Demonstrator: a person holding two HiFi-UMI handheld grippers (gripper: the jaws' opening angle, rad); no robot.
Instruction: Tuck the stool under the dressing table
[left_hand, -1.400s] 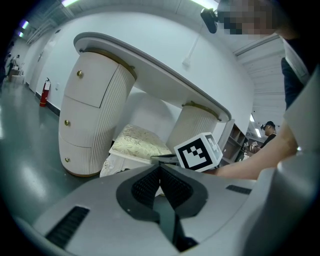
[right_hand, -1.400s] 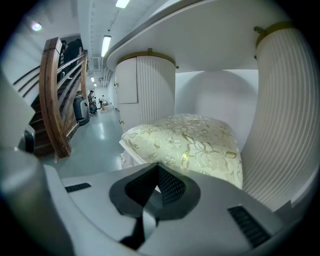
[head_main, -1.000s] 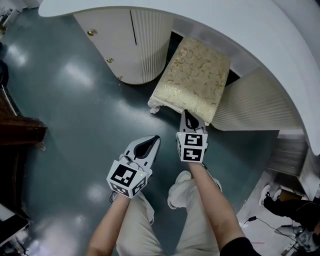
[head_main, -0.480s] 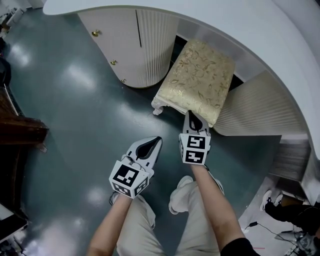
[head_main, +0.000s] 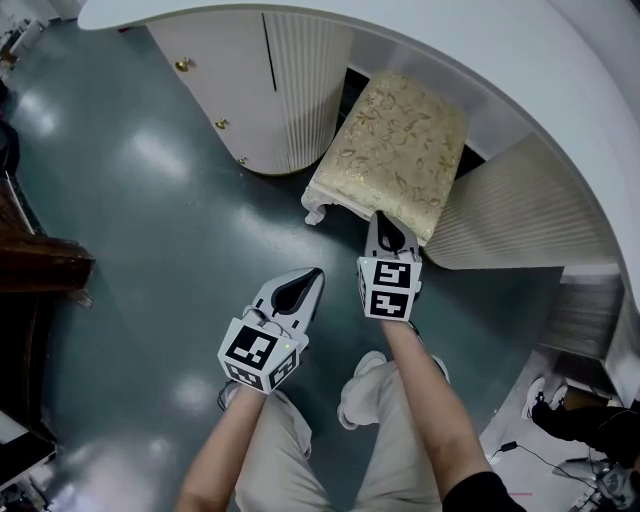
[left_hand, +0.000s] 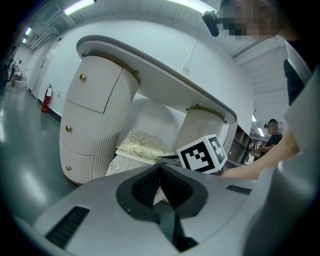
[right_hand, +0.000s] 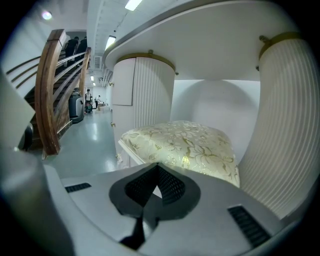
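Both tools are shut and empty; the right tool (head_main: 384, 230) sits against the near edge of the stool (head_main: 395, 150), half inside the dressing table (head_main: 470, 35) recess straight ahead, left tool (head_main: 298, 291) farther back

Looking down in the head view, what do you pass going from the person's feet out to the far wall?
White shoe → left claw, shut → right claw, shut → cream stool with a gold leafy cushion → curved white dressing table.
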